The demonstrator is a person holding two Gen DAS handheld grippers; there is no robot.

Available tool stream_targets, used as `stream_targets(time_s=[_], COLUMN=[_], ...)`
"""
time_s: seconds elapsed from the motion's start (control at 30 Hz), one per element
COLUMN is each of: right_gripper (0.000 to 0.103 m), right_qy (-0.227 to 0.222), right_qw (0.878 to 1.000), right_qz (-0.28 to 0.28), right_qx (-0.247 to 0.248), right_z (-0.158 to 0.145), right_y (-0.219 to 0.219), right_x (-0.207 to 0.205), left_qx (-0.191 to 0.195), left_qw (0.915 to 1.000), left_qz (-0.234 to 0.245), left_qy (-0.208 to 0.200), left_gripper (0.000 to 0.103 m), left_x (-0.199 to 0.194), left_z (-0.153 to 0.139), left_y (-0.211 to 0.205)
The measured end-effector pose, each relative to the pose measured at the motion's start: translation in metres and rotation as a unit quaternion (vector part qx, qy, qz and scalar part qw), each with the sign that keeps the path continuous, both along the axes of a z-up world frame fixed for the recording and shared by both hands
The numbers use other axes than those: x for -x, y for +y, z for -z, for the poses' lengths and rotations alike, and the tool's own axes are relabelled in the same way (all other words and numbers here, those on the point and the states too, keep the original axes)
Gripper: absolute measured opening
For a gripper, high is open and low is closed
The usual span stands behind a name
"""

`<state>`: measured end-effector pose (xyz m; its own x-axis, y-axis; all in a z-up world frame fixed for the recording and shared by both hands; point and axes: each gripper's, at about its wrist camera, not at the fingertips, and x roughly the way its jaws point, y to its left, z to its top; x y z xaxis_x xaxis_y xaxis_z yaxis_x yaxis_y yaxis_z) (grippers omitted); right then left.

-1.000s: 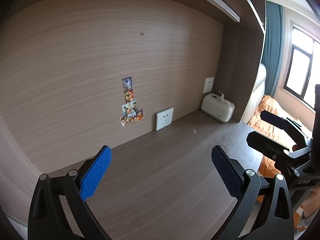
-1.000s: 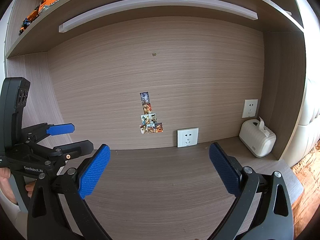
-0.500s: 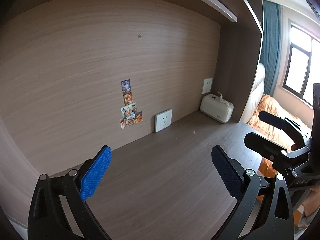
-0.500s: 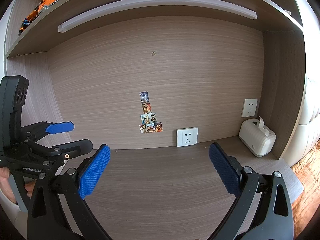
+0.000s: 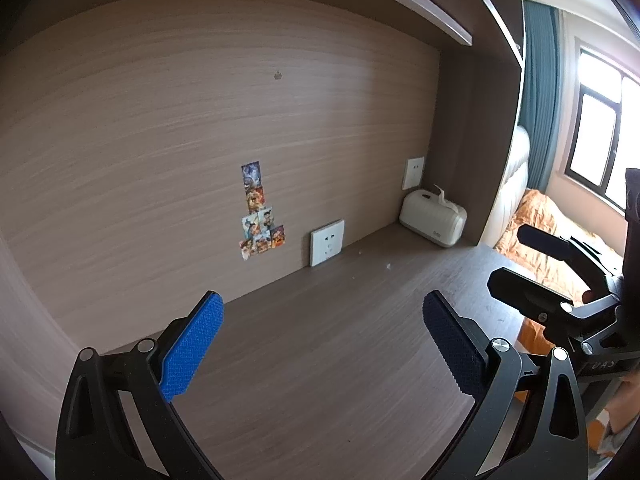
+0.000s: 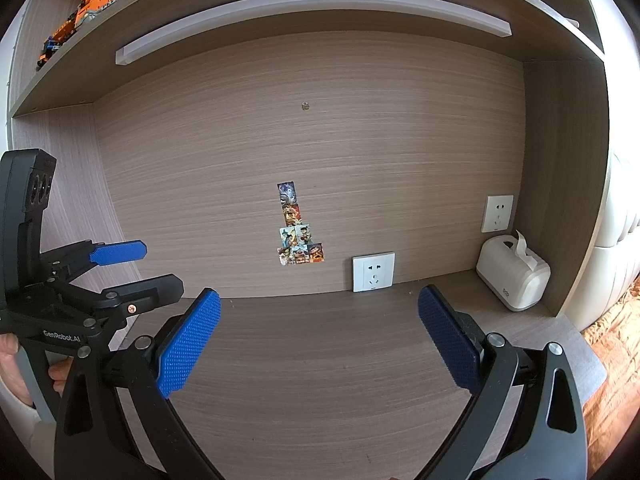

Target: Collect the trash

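2 grippers are up and neither carries anything: my left gripper (image 5: 320, 344) has its blue pads spread wide with only bare desk between them, and my right gripper (image 6: 320, 340) stands just as wide apart and just as empty. I judge the task near its end or not properly begun, because I see no bin, no bag and no sizeable piece of trash on the desk (image 5: 320, 360) in either view. What may be left is tiny: about 2 pale specks (image 5: 387, 267) lie on the dark wood toward the back, between the lower wall socket and the tissue box, well apart from both grippers. Whether they are scraps worth picking or just marks I cannot tell.

Counting the rest: 1 white tissue box (image 6: 512, 276) stands in the back right corner with a tissue poking up; 2 wall sockets show, 1 low on the back panel (image 6: 373, 272) and 1 higher beside the box (image 6: 497, 213); 1 cluster of small picture stickers (image 6: 298, 228) sits on the back panel, roughly 7 of them; 1 light bar (image 6: 312, 12) runs under the shelf above.
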<state>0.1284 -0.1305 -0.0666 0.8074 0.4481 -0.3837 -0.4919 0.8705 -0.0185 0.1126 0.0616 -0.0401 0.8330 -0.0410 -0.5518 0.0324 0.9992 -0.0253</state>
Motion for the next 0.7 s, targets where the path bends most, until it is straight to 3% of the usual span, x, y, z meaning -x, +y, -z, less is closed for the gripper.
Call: stream_targets(time_s=[0.7], right_gripper=[0.098], right_qy=[0.003], right_qw=[1.0], right_qz=[0.003], right_qx=[-0.002], right_z=[0.0026], right_y=[0.001], right_x=[0.001], left_qx=[0.006], left_qw=[1.0], left_qz=[-0.002], left_qy=[0.005], left_gripper=[0.098], left_x=[0.0016], left_z=[0.0013], left_y=[0.0036])
